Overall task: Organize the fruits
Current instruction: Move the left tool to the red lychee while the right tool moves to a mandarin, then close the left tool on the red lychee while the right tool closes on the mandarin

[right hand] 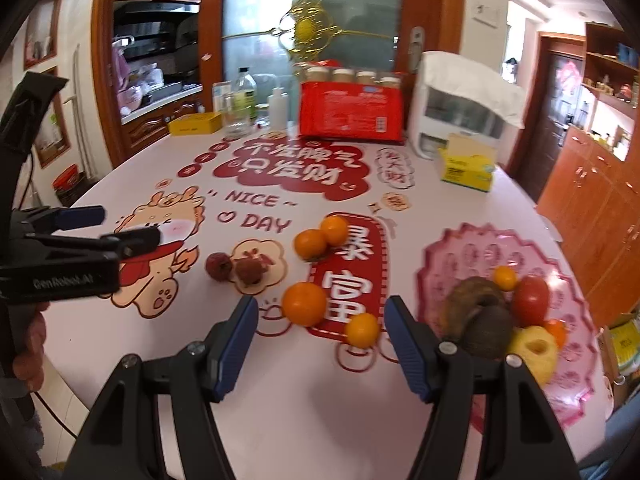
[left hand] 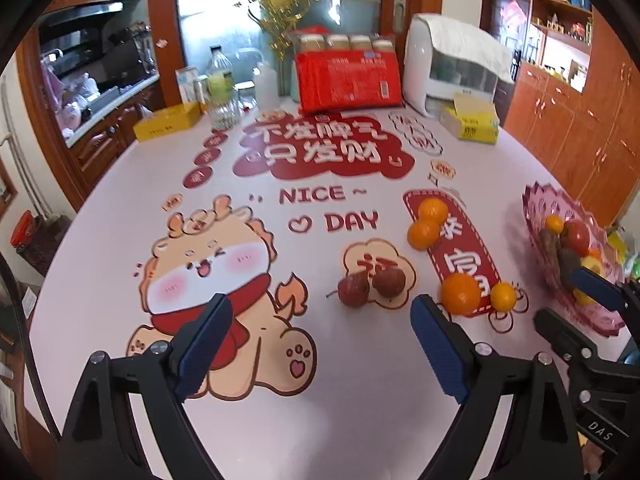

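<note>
Several oranges lie loose on the printed tablecloth: a pair (right hand: 320, 236) further back, a big orange (right hand: 304, 304) and a small orange (right hand: 362, 330) nearer. Two dark red fruits (right hand: 234, 268) sit to their left. The pink plate (right hand: 460, 240) on the right holds brown fruits (right hand: 480, 312), a red fruit (right hand: 530, 300), a yellow apple (right hand: 534, 350) and a small orange. My right gripper (right hand: 322, 340) is open above the table; the small orange lies just beyond its tips, untouched. My left gripper (left hand: 320, 344) is open and empty, short of the dark red fruits (left hand: 372, 286).
At the table's far end stand a red package (left hand: 348, 80), a white appliance (left hand: 452, 64) under a cloth, yellow boxes (left hand: 472, 120), and bottles (left hand: 220, 88). Wooden cabinets (left hand: 580, 140) run along the right. A person's hand (right hand: 28, 352) grips the left tool's handle.
</note>
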`<state>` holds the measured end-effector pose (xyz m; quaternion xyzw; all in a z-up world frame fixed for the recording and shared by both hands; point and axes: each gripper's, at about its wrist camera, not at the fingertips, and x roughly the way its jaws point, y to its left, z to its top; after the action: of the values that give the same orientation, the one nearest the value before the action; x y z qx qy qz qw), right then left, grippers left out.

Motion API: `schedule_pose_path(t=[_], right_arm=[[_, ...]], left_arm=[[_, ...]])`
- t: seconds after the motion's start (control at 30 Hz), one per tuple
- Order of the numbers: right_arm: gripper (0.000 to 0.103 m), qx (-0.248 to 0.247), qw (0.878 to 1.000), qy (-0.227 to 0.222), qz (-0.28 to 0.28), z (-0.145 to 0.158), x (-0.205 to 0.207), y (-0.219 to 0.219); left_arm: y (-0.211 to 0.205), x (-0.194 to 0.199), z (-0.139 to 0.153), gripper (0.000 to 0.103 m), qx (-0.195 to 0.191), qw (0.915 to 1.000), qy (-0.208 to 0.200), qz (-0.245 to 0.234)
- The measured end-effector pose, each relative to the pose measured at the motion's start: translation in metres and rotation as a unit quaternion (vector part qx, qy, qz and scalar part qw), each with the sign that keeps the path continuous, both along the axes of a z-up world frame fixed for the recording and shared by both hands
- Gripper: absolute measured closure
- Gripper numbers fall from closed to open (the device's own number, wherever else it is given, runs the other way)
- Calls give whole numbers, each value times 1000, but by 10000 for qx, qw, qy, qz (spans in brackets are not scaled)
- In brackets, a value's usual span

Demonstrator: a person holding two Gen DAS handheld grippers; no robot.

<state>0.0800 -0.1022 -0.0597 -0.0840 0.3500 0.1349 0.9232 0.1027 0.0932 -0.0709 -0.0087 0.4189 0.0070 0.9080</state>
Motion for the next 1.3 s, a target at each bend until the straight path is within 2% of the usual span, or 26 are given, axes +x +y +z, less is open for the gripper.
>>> schedule_pose_path(t=[0.2,0.27,0.43,0.63,0.83,1.13,1.3], right_arm=[[37,9,9989,403,222,-29,23,14],[37,2,9984,491,267,-37,31,16],[37,0,9975,610,363,-51,46,21],[38,23,9968,733,317,-65,63,20],[46,96,9956,882,296,-78,75,17],[56,351,9942,951,363,-87,79,15],[56,419,9943,916,342,-88,78,14]], left_arm=[[-3,17,-28,13,-105,9991,253,-322],[-2,24,-37,16,-162,9984,342,-412],[1,41,-55,33,-348,9962,610,-522],[1,57,-74,39,-553,9929,855,-610],[1,68,-84,52,-585,9912,994,-644],[-2,80,-89,61,-642,9900,1044,-694],[-5,84,-92,71,-680,9890,1081,-751]])
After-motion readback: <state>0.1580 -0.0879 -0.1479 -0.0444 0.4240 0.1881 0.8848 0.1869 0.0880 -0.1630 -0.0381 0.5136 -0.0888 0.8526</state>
